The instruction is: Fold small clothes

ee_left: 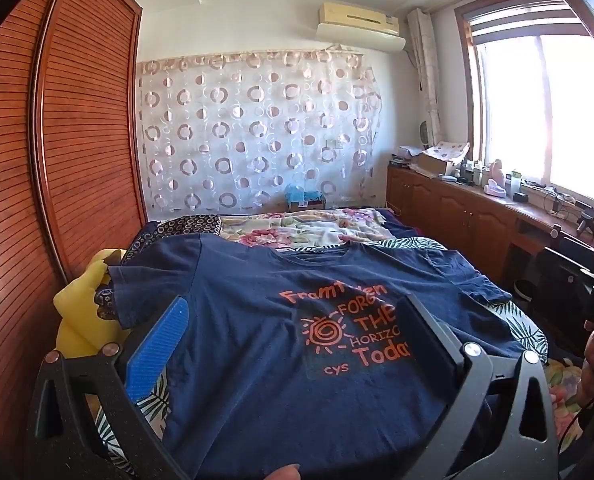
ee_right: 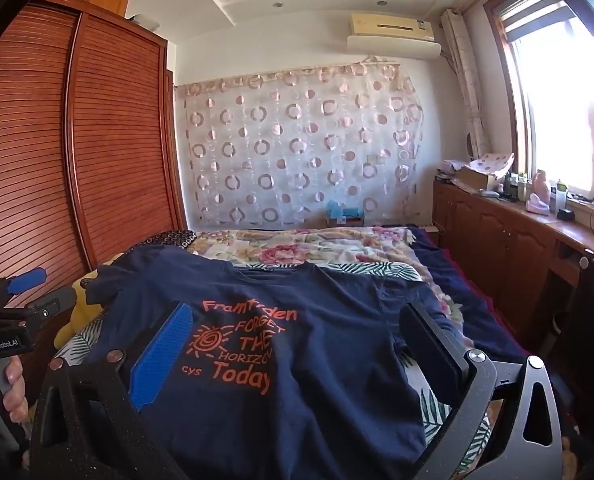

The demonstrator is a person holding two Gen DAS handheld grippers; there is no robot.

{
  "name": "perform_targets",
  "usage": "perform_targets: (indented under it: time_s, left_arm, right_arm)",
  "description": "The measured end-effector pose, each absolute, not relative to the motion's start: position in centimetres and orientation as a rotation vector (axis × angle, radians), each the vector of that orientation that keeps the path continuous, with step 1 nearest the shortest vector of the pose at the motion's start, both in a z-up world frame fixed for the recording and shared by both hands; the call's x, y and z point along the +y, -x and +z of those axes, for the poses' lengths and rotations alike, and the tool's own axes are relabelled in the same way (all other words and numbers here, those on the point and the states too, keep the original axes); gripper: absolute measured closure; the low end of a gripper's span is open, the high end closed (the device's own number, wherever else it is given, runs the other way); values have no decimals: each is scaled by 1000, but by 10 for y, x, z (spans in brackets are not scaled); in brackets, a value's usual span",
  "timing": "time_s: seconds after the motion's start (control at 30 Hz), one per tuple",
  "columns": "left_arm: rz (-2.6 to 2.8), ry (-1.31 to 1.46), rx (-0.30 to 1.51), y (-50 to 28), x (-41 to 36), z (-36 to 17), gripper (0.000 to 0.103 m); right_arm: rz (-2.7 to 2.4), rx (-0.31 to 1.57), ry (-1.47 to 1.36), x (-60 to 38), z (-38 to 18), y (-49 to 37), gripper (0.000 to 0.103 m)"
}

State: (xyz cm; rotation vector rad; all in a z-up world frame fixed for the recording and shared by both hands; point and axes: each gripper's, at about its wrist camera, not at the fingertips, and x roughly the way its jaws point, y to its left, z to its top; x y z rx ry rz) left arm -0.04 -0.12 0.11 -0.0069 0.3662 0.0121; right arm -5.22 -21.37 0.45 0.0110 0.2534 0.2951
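Observation:
A navy T-shirt (ee_left: 257,320) with orange print lies spread flat, front up, on the bed, collar towards the far end. It also shows in the right wrist view (ee_right: 317,320). My left gripper (ee_left: 293,320) is open and empty, held above the shirt's lower half, blue pad on the left finger (ee_left: 159,352). My right gripper (ee_right: 297,328) is open and empty above the shirt's lower right part. The left gripper's body shows at the left edge of the right wrist view (ee_right: 13,312).
The bed (ee_right: 377,270) has a leaf-print sheet and a floral blanket (ee_left: 305,228) at the far end. A yellow plush (ee_left: 85,308) lies at the bed's left edge. A wooden wardrobe (ee_left: 57,140) stands left, a cluttered cabinet (ee_left: 477,208) right under the window.

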Motion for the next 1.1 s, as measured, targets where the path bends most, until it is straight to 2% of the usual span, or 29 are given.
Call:
perform_targets:
  time_s: [1.1]
  left_arm:
    - [10,-6,360,3,-5,2,0]
  right_arm:
    - [299,253,-13,-211,3,53,0]
